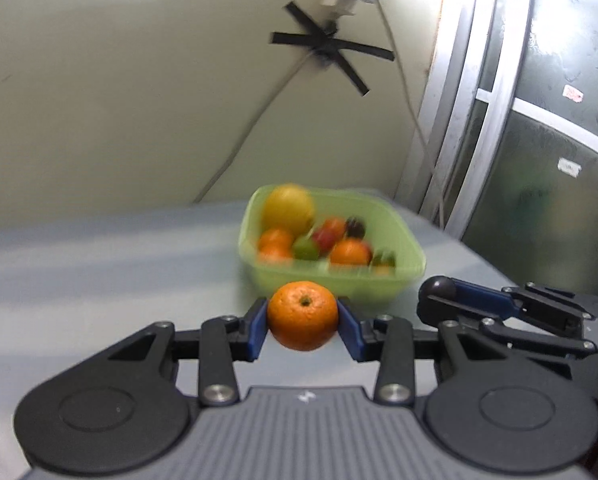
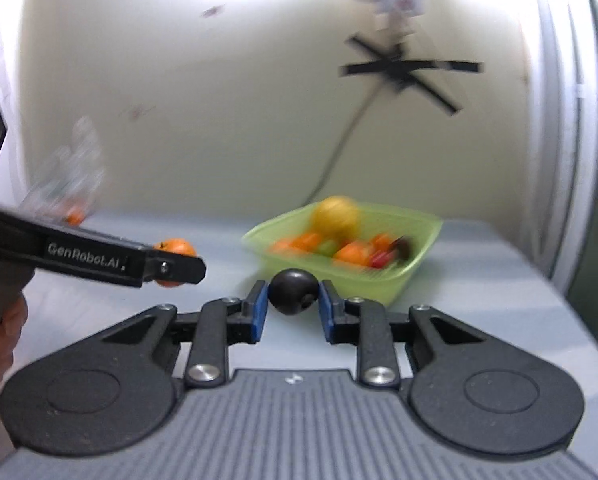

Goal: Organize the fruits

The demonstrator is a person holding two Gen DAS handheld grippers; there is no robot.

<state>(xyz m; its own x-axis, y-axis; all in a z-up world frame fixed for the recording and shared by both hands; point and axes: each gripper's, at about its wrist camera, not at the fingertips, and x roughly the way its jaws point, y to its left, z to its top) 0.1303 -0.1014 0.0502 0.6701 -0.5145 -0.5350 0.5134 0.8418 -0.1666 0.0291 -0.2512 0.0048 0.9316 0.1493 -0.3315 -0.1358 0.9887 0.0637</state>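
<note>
Fruits: orange (image 1: 302, 315) clamped in left tool (image 1: 302, 326); dark plum (image 2: 293, 292) clamped in right tool (image 2: 293, 308).
Basket (image 1: 403, 276): on tabletop (image 1: 99, 264), straight ahead of both tools, nearer the right.

Gripped orange (image 1: 302, 315), perhaps dark plum (image 2: 293, 291)

Orange mandarin (image 1: 302, 315), black plum (image 2: 293, 291), green tub (image 1: 409, 276)

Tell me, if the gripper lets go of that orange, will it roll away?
Probably: the orange is round and the table looks smooth and flat. Its dimpled peel likely grips well between the left gripper pads. It seems firm, showing no visible squashing.
</note>
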